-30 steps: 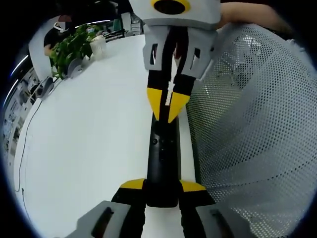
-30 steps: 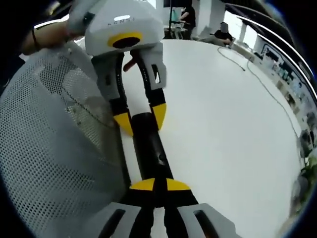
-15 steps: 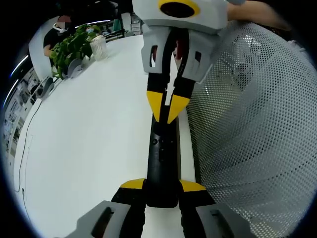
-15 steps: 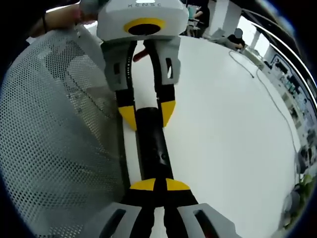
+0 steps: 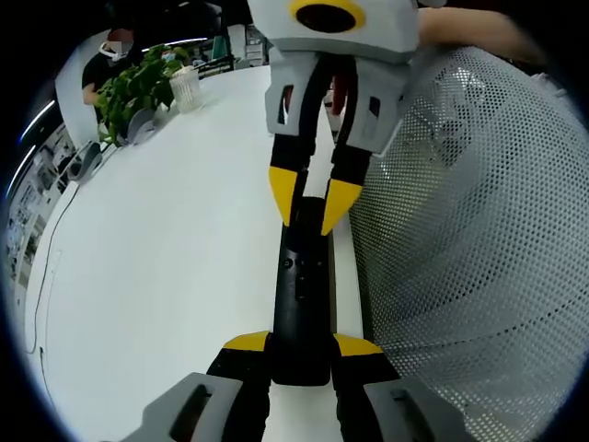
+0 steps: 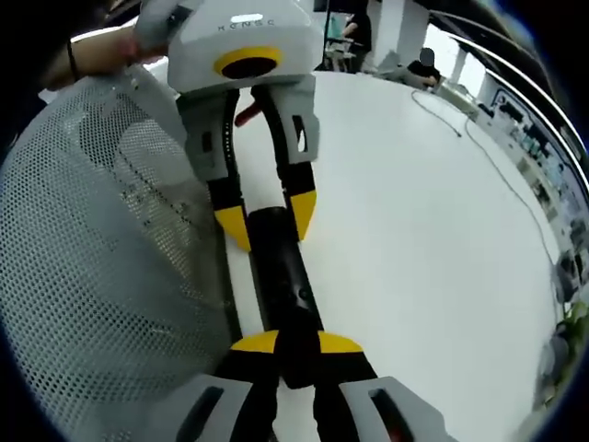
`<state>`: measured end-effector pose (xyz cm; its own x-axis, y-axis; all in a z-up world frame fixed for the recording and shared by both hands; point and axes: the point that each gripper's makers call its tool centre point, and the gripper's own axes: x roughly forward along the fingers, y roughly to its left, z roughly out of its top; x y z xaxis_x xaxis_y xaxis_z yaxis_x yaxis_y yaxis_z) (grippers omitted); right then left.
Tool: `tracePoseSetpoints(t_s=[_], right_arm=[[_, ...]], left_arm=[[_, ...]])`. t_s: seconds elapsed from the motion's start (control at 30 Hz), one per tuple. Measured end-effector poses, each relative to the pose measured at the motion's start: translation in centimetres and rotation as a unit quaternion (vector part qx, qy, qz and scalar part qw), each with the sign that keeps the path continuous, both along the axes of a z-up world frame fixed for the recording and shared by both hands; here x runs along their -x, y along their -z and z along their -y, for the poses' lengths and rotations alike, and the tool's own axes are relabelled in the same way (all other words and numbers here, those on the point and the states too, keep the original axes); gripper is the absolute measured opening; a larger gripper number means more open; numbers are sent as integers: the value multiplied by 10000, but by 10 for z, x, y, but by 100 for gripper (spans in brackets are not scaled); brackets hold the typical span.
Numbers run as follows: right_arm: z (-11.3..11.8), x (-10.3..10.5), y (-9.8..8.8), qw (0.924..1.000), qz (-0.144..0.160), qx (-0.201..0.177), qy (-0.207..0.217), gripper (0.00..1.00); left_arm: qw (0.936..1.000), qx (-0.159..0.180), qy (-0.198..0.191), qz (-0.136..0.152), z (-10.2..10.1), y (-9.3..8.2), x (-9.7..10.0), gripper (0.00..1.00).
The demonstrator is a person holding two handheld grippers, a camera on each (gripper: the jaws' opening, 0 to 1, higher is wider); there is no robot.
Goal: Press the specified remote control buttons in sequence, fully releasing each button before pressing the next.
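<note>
A long black remote lies lengthways on the white table. My left gripper is shut on its near end, one yellow tip on each side. From the far side comes my right gripper, its jaws parted and straddling the remote's far end. In the right gripper view the remote runs between my right gripper's parted tips. Across from it, the left gripper clamps the other end. Small buttons show on the remote's top face.
A white perforated mesh panel stands right beside the remote, also seen as the mesh. A potted plant and a white cup sit at the table's far end. A cable lies on the table. People sit beyond the table.
My right gripper's tips were pressed together over the remote; now they have spread apart to either side of it. The left gripper's hold is unchanged.
</note>
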<state>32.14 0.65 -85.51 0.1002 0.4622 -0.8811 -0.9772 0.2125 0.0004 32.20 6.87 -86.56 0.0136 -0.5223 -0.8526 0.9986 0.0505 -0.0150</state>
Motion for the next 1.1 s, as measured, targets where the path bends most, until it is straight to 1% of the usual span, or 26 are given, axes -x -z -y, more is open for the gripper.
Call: tracePoseSetpoints(t_s=[0.13,0.27,0.47,0.5,0.53,0.6,0.67,0.7,0.77,0.87,1.1], right_arm=[[-1,-1,1,9999,-93,-46,120,9],[-2,1,1,10000,-5,35,12,9],[-2,-1,2,9998,-58,182,48,7],[-3,-1,2,9997,-47,212,60,7],[-2,0,2,9996,6,276,-31,7],[-2,0,2,9996,14,292,-38,7],[-2,0,2,9997,13,225,60,7],[-3,-1,1,9998,-2,32,210,7],[0,-1,0,9994,-40,-147,307,8],[-3,-3,0,9994,-101,-66,313,8],[-6,-3,0,9999,59,15,95,7]], left_arm=[[10000,-3,8,3,0,0,0,25],[10000,-11,17,6,0,0,0,25],[10000,-10,23,6,0,0,0,25],[10000,-23,29,10,0,0,0,25],[10000,-39,41,15,0,0,1,25],[10000,-52,46,18,0,0,1,25],[10000,-44,37,11,0,0,1,25],[10000,-37,29,5,0,0,1,25],[10000,-27,23,2,0,0,1,25],[10000,-18,14,-1,0,0,1,25],[10000,-18,25,-2,0,0,0,25]])
